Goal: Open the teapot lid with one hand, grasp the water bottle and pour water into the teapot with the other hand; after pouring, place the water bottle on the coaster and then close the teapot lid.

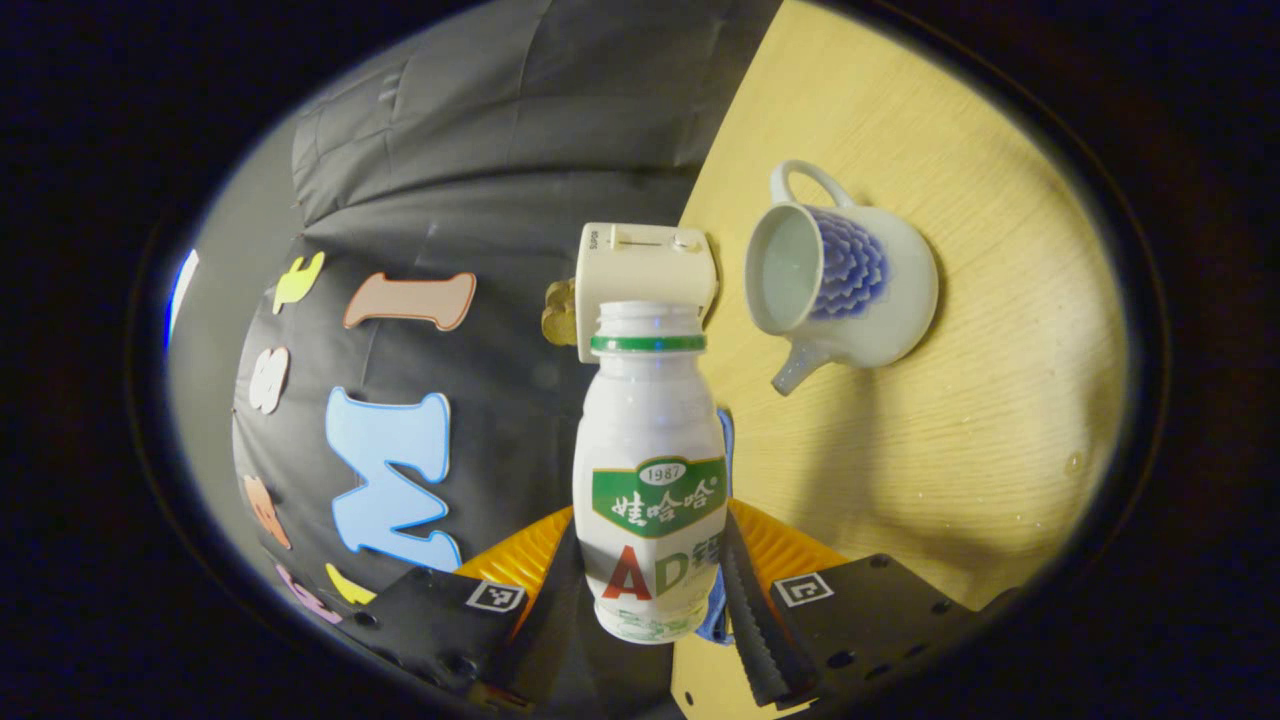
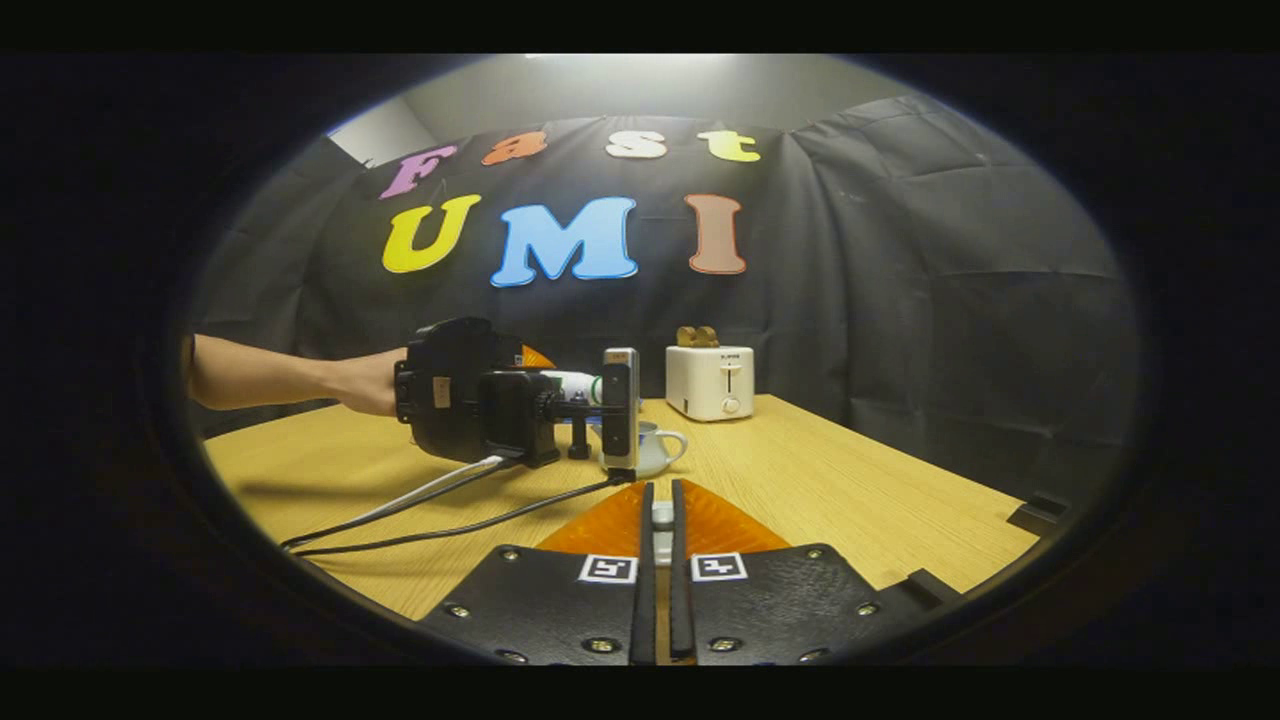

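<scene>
Two tools: left tool pinching light, slick plastic water bottle low on its body, tipped; open, fragile teapot at 2 o'clock. Right tool nearly closed on something small, possibly the lid.

Left gripper view was rolled sideways, close above the teapot at two o'clock. Right gripper view looked level across the table; both shared the toaster.

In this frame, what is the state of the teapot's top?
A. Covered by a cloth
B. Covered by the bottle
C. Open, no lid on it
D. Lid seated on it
C: in the left gripper view the teapot shows a bare open mouth with its pale inside visible, while the water bottle, held in the left gripper, is apart from it.
</scene>
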A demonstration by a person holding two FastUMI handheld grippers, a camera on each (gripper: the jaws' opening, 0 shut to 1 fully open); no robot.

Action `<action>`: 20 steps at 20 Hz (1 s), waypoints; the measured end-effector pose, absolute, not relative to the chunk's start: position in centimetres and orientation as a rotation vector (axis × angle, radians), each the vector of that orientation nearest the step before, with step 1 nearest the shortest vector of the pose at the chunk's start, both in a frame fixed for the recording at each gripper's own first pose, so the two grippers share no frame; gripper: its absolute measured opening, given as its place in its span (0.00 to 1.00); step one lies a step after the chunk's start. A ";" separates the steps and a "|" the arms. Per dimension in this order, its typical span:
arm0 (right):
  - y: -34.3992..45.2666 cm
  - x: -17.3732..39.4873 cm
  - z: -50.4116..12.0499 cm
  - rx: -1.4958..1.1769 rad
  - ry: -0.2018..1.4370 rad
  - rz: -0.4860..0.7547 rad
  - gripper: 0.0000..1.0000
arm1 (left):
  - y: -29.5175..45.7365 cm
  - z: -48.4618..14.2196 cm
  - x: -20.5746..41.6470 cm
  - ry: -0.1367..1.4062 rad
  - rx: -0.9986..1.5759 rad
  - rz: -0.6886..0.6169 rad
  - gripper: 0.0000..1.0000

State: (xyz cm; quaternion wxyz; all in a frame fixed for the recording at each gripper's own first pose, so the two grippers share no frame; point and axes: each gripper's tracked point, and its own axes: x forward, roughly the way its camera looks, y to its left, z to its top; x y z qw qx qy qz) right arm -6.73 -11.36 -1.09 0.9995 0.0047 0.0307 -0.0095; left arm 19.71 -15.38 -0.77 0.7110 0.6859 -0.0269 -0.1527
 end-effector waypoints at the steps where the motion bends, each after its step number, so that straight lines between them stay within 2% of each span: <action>1: -11.4 -6.8 -1.1 0.009 0.061 -0.018 0.05 | -15.4 -0.6 19.6 -0.063 1.539 -0.340 0.76; 8: -11.6 -6.8 -1.1 0.012 0.061 -0.021 0.05 | -15.6 0.0 19.5 -0.081 1.606 -0.345 0.76; 9: -11.5 -6.7 -1.1 0.011 0.062 -0.020 0.05 | -15.6 0.1 19.5 -0.082 1.612 -0.345 0.82; 10: -11.5 -6.7 -1.1 0.011 0.060 -0.020 0.05 | -15.7 0.1 19.6 -0.082 1.618 -0.345 0.76; 13: -11.6 -6.8 -1.1 0.012 0.062 -0.021 0.06 | -15.6 0.5 19.6 -0.085 1.651 -0.342 0.76; 14: -11.6 -6.8 -1.0 0.012 0.061 -0.023 0.05 | -15.6 0.6 19.6 -0.091 1.666 -0.337 0.82; 15: -11.8 -6.8 -1.1 0.012 0.061 -0.026 0.05 | -15.5 0.8 19.6 -0.096 1.675 -0.334 0.76; 16: -11.8 -6.8 -1.1 0.013 0.060 -0.027 0.05 | -15.5 0.7 19.6 -0.094 1.677 -0.337 0.82; 18: -11.8 -6.9 -1.0 0.015 0.060 -0.027 0.05 | -15.6 0.8 19.6 -0.095 1.683 -0.339 0.82; 19: -11.8 -6.9 -1.1 0.016 0.060 -0.026 0.05 | -15.6 1.0 19.6 -0.099 1.687 -0.338 0.76; 20: -11.8 -6.8 -1.0 0.015 0.060 -0.026 0.06 | -15.7 1.0 19.5 -0.102 1.689 -0.338 0.76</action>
